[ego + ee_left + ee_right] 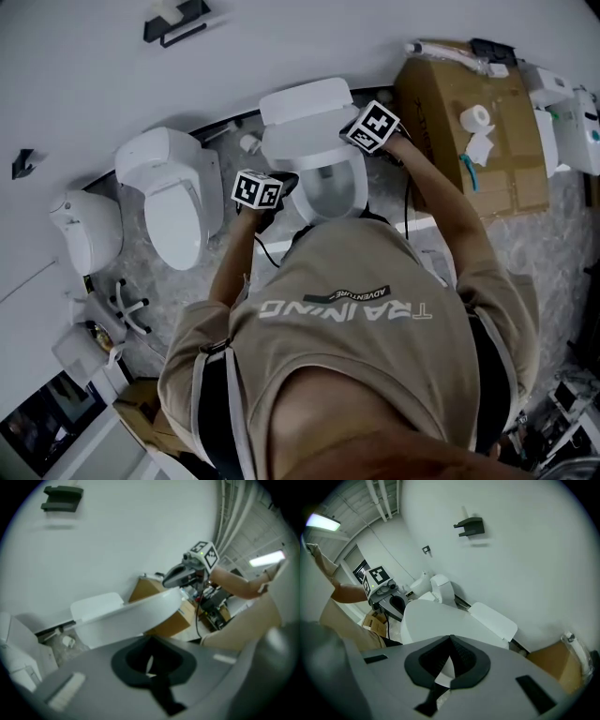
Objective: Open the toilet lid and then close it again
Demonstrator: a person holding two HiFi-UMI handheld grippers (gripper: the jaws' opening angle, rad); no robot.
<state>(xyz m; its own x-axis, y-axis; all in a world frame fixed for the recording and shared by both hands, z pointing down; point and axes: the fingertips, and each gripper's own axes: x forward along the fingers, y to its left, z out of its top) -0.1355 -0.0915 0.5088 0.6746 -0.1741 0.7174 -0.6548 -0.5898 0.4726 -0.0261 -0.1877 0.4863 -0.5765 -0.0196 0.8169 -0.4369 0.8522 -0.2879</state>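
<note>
Glossy white plastic toilet lid [133, 617] stood half raised over oval bowl [336, 195], left hand-held gripper [149, 657] had ribbed black jaws closed to a sliver at lid rim, clamping nothing, right hand-held gripper [450, 654] was likewise pinched shut at opposite edge, brown cardboard box [441, 112] sat beside.

Dim, flat greyish indoor light, ceiling strip light [321, 522] flaring at the far left, faint soft shadow below the wall bracket [469, 527], toilet lid [136, 613] slightly blurred, near foreground unfocused, fisheye bending, black vignetted corners.
</note>
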